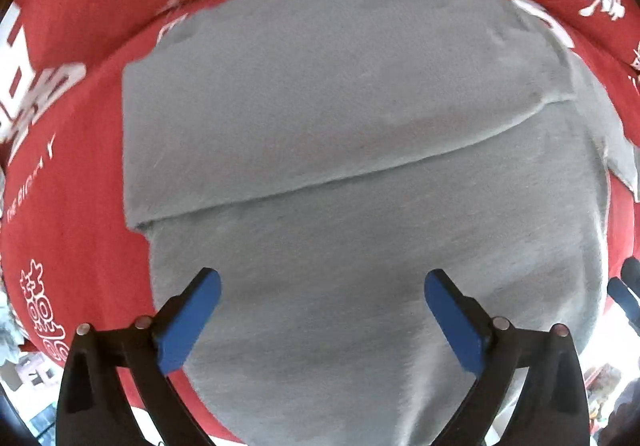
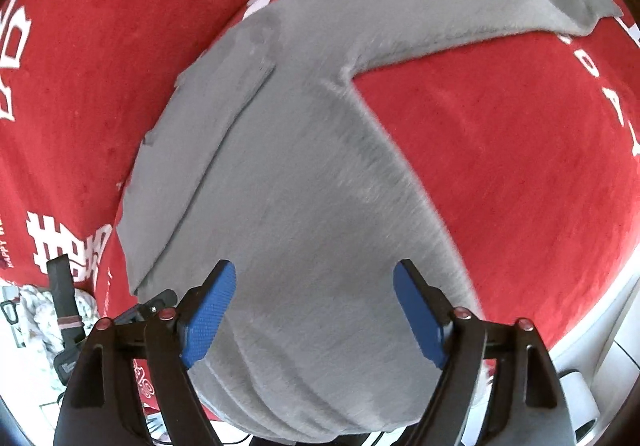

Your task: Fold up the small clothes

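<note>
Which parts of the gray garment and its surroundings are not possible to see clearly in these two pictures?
- Left wrist view: the near hem of the gray garment is cut off by the bottom edge and hidden behind the open left gripper.
- Right wrist view: the hem bunches under the open right gripper; its edge is hidden.
- Both views: the white lettering on the red cloth is partly covered by the garment and cut off by the lens rim.

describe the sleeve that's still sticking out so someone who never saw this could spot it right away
Start at the red cloth with white print that covers the surface; a grey fleece top lies on it. From the top's body, the long grey sleeve runs out toward the upper right in the right wrist view. Unlike the other sleeve, folded flat onto the body, it lies alone on red.
</note>
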The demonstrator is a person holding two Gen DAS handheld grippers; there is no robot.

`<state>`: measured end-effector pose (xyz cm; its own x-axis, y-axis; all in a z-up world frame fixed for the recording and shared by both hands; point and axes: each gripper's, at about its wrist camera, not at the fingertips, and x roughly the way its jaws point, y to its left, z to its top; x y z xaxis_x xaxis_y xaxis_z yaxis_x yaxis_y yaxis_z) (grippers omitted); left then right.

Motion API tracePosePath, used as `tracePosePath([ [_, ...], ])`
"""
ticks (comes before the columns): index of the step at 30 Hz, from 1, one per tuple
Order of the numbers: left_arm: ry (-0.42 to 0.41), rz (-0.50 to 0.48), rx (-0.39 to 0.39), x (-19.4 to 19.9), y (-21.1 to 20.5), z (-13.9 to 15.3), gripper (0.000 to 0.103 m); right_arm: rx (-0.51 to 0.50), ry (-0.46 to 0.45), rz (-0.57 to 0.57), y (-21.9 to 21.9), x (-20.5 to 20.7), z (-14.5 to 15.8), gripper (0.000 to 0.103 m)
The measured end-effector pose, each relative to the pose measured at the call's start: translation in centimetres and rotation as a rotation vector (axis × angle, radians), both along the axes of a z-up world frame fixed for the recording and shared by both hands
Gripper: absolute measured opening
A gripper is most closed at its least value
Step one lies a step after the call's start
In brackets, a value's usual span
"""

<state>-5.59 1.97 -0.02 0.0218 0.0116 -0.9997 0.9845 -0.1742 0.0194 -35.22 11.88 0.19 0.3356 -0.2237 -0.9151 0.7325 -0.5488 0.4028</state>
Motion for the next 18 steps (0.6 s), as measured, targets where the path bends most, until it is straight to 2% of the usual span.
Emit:
tracePosePath([
  [4,-0.048,-0.036,-0.08,-3.5,-0.7,0.9,0.102,-0.007,-0.008,-0.021,-0.4,-3.2,0.1,0.085],
  [6,-0.044,-0.038,-0.1,-5.2,-1.5,0.9,0.102,-0.009,-0.004,-0.034,-0.5,-4.8,0.1,0.085],
  [11,-0.05,-0.05,-0.055,-8.7,-3.4,-0.2,0.102,-0.025,0.01,-0.103,-0.5,-9.9,0.1,0.085],
  [14,-0.018,-0.082,-0.025,-10.8,-3.9,-1.0,0.102,-0.038,0.021,-0.163,0.1,-13.2,-0.1,0.085],
  [18,0.013,-0.109,-0.041,-13.3,-4.1,-1.5,0.102,-0.052,0.02,-0.29,1.4,-18.2,-1.0,0.086],
])
